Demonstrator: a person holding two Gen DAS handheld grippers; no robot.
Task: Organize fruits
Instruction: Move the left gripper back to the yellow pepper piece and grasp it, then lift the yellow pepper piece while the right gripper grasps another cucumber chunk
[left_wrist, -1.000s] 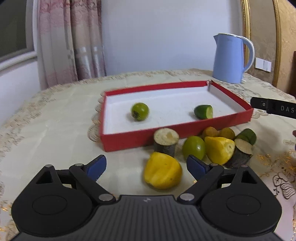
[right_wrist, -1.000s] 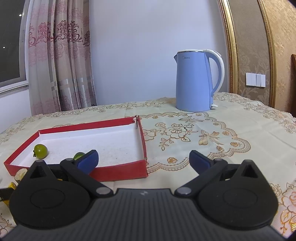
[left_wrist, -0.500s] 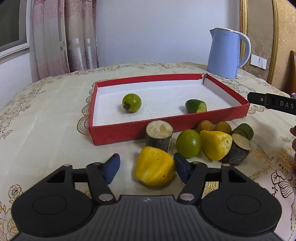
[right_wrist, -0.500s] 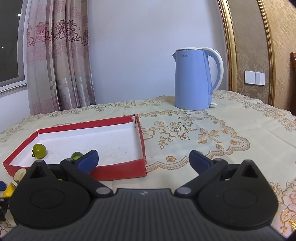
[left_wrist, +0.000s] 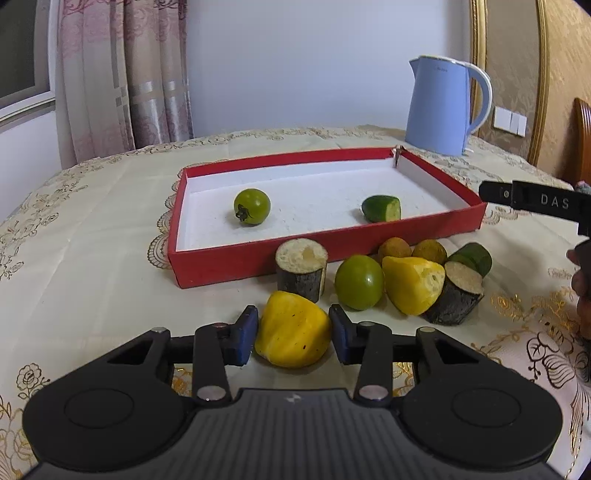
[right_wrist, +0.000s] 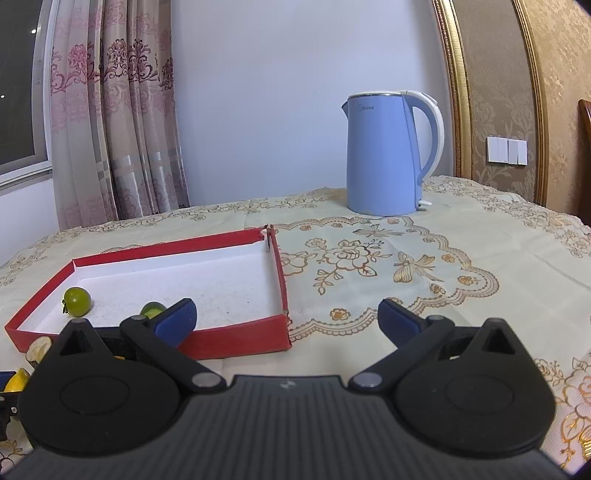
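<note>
Left wrist view: left gripper (left_wrist: 293, 334) is closed to the width of a yellow fruit (left_wrist: 292, 339), both pads at its sides, on the table (left_wrist: 92, 266) before the red tray (left_wrist: 221, 258). The tray holds 1 tomato (left_wrist: 252, 206) and 1 cucumber piece (left_wrist: 381, 208).

Right wrist view: right gripper (right_wrist: 286, 319) stands wide open, empty, above the tablecloth beside the tray (right_wrist: 240, 341).

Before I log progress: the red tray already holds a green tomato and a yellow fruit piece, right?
Not quite. In the left wrist view the red tray holds the green tomato and a green cucumber piece. The yellow fruit piece sits outside on the tablecloth, between the left gripper's pads.
</note>
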